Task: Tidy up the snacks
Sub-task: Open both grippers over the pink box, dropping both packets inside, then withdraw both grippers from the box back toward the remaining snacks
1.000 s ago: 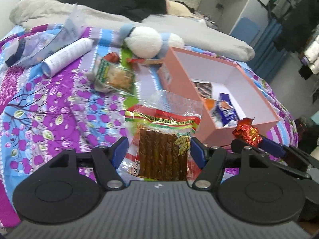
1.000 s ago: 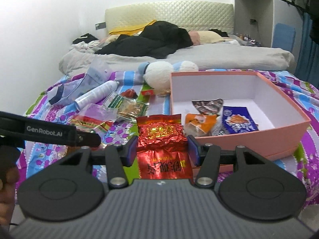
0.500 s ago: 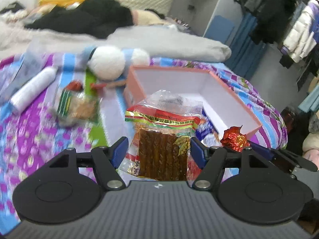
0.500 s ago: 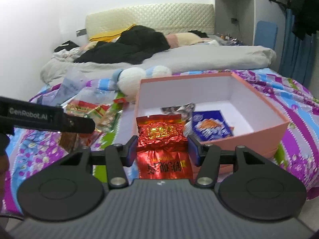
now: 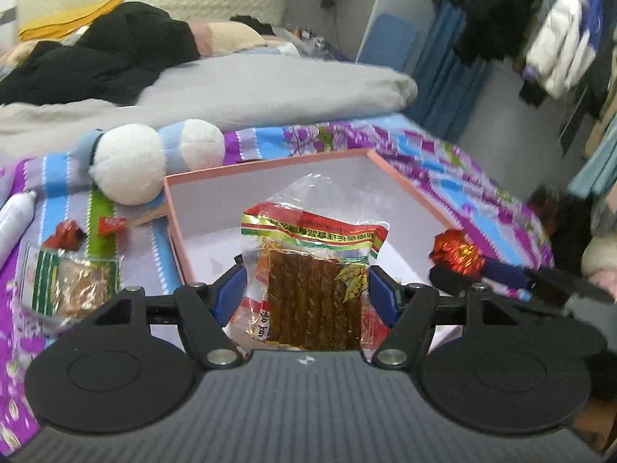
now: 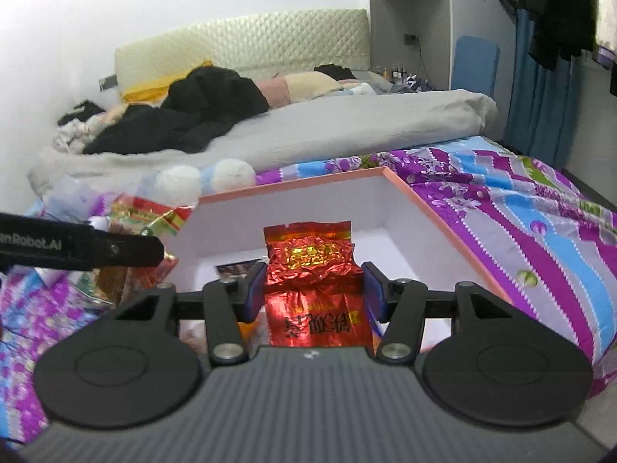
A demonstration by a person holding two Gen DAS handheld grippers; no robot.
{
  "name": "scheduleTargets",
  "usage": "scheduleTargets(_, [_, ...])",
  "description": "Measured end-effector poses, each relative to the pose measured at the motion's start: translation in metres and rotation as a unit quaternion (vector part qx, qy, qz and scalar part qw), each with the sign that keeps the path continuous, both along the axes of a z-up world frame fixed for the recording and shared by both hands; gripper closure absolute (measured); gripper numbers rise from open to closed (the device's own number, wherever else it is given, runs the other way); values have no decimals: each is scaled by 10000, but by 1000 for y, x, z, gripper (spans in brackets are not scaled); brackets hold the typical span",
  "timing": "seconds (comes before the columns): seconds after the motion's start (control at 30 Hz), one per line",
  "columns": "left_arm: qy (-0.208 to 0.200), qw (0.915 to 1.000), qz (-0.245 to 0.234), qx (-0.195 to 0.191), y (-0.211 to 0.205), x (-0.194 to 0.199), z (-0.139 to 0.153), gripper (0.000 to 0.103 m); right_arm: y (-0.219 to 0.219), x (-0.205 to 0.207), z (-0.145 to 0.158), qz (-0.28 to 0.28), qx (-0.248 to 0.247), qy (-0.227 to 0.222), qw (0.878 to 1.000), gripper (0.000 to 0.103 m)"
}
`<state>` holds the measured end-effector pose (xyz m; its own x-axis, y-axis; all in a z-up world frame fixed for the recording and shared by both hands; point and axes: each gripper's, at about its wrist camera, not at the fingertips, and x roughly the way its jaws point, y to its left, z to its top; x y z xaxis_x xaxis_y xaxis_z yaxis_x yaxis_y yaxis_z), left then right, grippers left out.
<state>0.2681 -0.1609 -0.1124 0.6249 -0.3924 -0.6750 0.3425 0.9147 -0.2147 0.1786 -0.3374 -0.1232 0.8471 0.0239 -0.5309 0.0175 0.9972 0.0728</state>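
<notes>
We take the pink box (image 5: 270,169) on the bed (image 6: 520,208) as our reference. It stands open, with white inner walls, on the purple-and-blue floral bedspread.

The left gripper (image 5: 306,295) is closed onto a clear snack packet (image 5: 312,274) holding brown strips under a red, yellow and green header. Both blue pads press the packet's sides. We see the packet upright in front of the box's open interior, but we cannot tell how high above the floor of the box it hangs.

The right gripper (image 6: 314,293) is clamped on a red foil packet (image 6: 312,270) with gold print, its pads against the packet's two edges. This packet also sits over the box opening, toward the box's near side. In the left wrist view the same red foil (image 5: 457,252) shows at the box's right rim, held by the other tool.

Inside the box, behind the red foil packet, we note a dark wrapper (image 6: 237,268) on the floor; its detail is too blurred to read.

Outside the box, to its left, lie a green-edged snack bag (image 5: 65,281), a small red candy (image 5: 65,233), a red triangular wrapper (image 5: 112,225) and a white tube (image 5: 15,220). A white-and-blue plush toy (image 5: 142,158) rests just beyond the box's far-left corner. Grey bedding (image 5: 250,88) and dark clothing (image 5: 96,54) lie well beyond the box.
</notes>
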Motion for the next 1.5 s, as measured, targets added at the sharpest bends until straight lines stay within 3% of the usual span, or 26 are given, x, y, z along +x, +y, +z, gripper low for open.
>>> scheduleTargets(0.3, [731, 9969, -44, 302, -25, 54, -43, 31, -35, 48, -41, -47, 50, 773, 9970, 47])
scheduleTargets(0.43, [840, 9960, 14, 297, -25, 61, -52, 31, -35, 58, -54, 63, 80, 941, 9955, 47])
scheduleTargets(0.53, [867, 9958, -16, 295, -25, 59, -53, 19, -35, 58, -58, 36, 110, 966, 9953, 43])
scheduleTargets(0.6, [826, 9961, -6, 310, -24, 57, -53, 16, -36, 59, -59, 13, 146, 993, 9949, 26])
scheduleTargets(0.93, [446, 9988, 7, 181, -6, 22, -33, 16, -35, 37, -47, -38, 285, 678, 9973, 26])
scheduleTargets(1.23, [38, 9998, 200, -65, 25, -26, -8, 16, -16, -13, -29, 6, 642, 208, 9977, 26])
scheduleTargets(1.5, [-220, 9987, 399, -231, 53, -68, 3, 16, 9, -48, -13, 266, 601, -107, 9978, 26])
